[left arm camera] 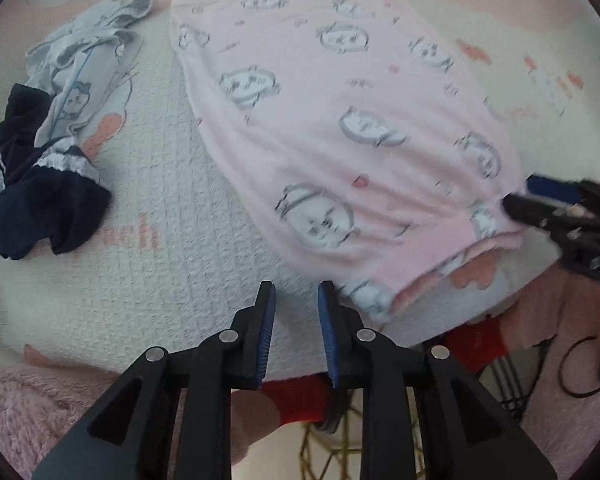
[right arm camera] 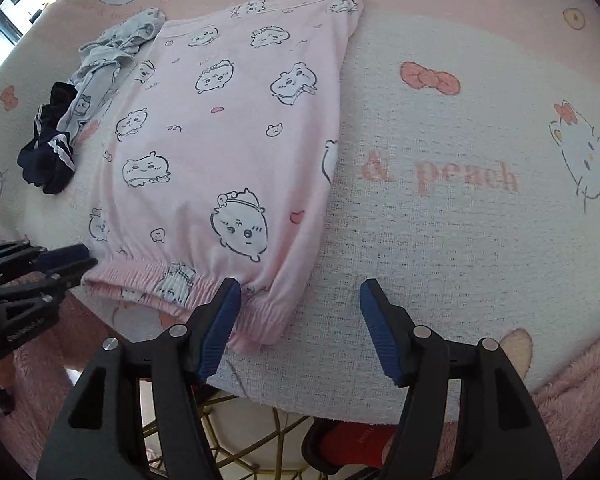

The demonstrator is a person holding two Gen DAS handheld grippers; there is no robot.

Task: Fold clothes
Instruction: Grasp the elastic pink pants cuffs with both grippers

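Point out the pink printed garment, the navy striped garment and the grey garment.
pink printed garment (right arm camera: 228, 128): right wrist view, middle of its flat top layer.
navy striped garment (left arm camera: 32, 184): left wrist view, dark bunched fabric below the white stripes.
grey garment (left arm camera: 84, 68): left wrist view, crumpled middle.

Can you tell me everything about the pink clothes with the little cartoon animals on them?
The pink garment looks like soft cotton, printed all over with white cartoon animals and small red shapes. It lies flat, folded lengthwise, on the white patterned blanket. Its gathered elastic band is at the near end. The right claw is open, one finger at that band's corner. The left claw is open beside the band's other end. A grey garment touches its far left corner.
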